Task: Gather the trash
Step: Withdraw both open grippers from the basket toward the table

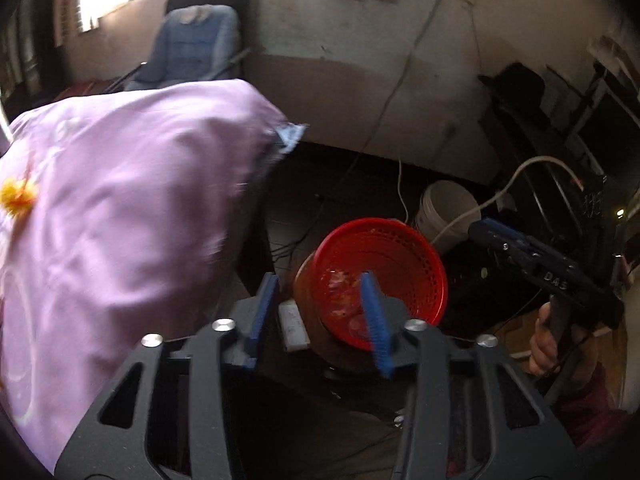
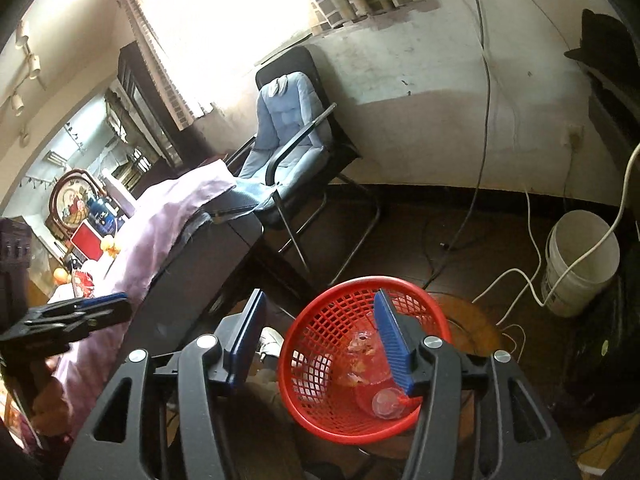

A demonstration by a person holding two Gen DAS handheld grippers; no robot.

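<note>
A red mesh basket [image 1: 384, 276] stands on the floor beside the table; it also shows in the right wrist view [image 2: 340, 344]. Clear plastic trash [image 2: 376, 376] lies at its bottom, and it shows faintly in the left wrist view [image 1: 344, 296]. My left gripper [image 1: 320, 316] is open and empty, above the basket's left rim. My right gripper [image 2: 324, 340] is open and empty, above the basket's rim. The right gripper also shows in the left wrist view [image 1: 536, 264], held to the right of the basket. The left gripper shows at the left of the right wrist view [image 2: 76, 312].
A table under a pink cloth [image 1: 120, 208] fills the left. A white power strip [image 1: 294, 326] lies by the basket. A white bucket [image 2: 580, 260] and loose cables [image 2: 516, 276] are on the floor at right. A blue-cushioned chair [image 2: 288, 136] stands behind the table.
</note>
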